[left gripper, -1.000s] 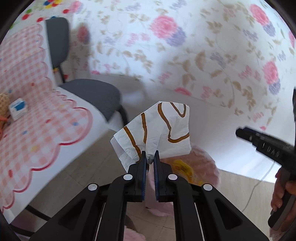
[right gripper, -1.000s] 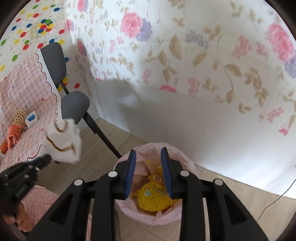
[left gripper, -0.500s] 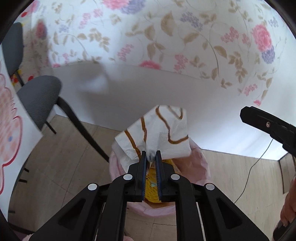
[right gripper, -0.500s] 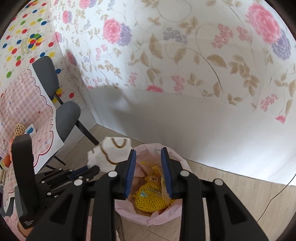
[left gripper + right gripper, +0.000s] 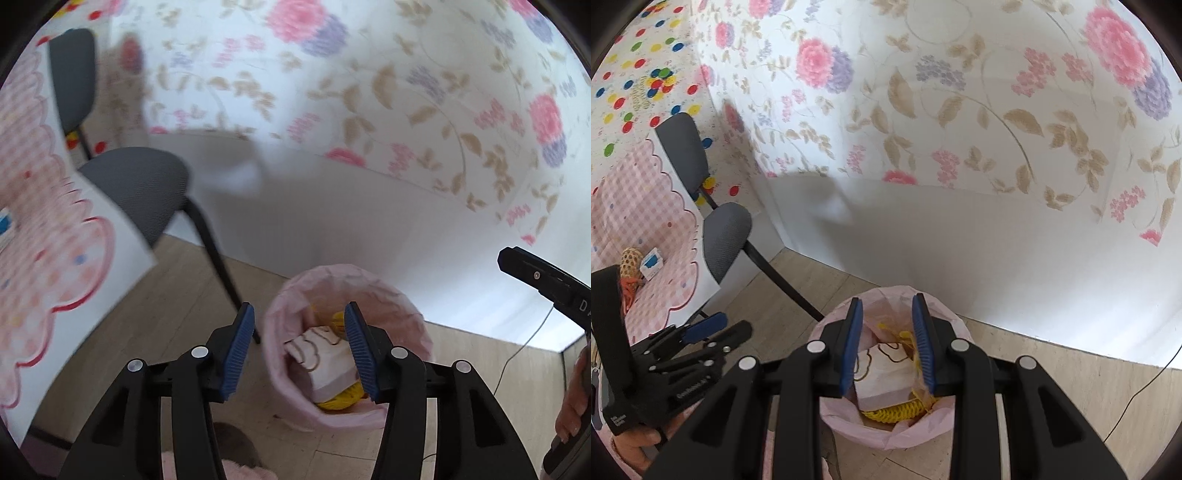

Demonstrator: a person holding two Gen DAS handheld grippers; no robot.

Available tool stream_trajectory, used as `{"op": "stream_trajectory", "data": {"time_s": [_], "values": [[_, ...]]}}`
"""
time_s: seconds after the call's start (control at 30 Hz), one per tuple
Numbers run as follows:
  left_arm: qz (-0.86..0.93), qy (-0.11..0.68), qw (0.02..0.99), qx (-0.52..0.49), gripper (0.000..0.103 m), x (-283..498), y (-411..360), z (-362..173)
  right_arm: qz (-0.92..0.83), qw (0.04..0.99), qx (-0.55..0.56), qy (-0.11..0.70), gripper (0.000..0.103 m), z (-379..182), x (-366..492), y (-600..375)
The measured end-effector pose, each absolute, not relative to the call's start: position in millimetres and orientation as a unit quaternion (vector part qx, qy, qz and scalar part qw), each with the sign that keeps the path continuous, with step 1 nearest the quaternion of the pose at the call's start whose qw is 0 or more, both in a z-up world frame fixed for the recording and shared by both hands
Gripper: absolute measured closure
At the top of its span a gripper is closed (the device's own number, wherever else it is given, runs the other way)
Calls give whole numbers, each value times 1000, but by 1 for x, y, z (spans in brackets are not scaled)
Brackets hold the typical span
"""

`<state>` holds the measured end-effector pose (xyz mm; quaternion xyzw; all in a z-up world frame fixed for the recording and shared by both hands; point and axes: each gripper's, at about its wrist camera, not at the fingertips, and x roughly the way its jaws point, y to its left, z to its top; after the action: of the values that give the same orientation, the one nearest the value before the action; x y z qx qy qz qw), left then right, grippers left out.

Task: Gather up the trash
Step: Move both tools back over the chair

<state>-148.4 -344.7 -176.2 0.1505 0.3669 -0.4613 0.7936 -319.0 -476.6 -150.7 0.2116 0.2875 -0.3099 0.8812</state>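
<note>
A bin with a pink liner (image 5: 391, 302) (image 5: 945, 424) stands on the floor by the wall. Inside it a crumpled white paper with brown lines (image 5: 321, 356) (image 5: 886, 369) lies on a yellow net (image 5: 340, 401) (image 5: 897, 410). My left gripper (image 5: 299, 314) hangs above the bin's left rim. Its jaws are opening, nothing is between them, and the paper lies below. It also shows at the left of the right wrist view as the left gripper (image 5: 726, 328). My right gripper (image 5: 887, 305) hovers over the bin, open and holding nothing. In the left wrist view the right gripper (image 5: 535, 277) appears at the right edge.
A grey chair (image 5: 136, 184) (image 5: 726, 236) stands left of the bin, one leg reaching near it. A table with a pink checked cloth (image 5: 44, 266) (image 5: 646, 206) carries a small blue and white box (image 5: 652, 261) and a woven item (image 5: 629, 260). A cable (image 5: 524, 343) lies on the floor.
My left gripper carried the paper over the bin and its jaws parted. The paper fell into the bin onto the yellow net. My right gripper stayed above the bin.
</note>
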Motion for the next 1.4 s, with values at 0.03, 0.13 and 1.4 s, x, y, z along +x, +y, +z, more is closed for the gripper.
{"op": "stream_trajectory", "data": {"time_s": [0.03, 0.13, 1.4], "values": [[-456, 365, 799, 146, 51, -146, -336, -172, -305, 883, 210, 287, 76, -149, -316, -473], [-441, 358, 812, 134, 51, -139, -314, -159, -292, 890, 202, 286, 76, -141, -307, -462], [-92, 341, 933, 69, 31, 49, -8, -103, 26, 944, 69, 322, 61, -87, -10, -254]]}}
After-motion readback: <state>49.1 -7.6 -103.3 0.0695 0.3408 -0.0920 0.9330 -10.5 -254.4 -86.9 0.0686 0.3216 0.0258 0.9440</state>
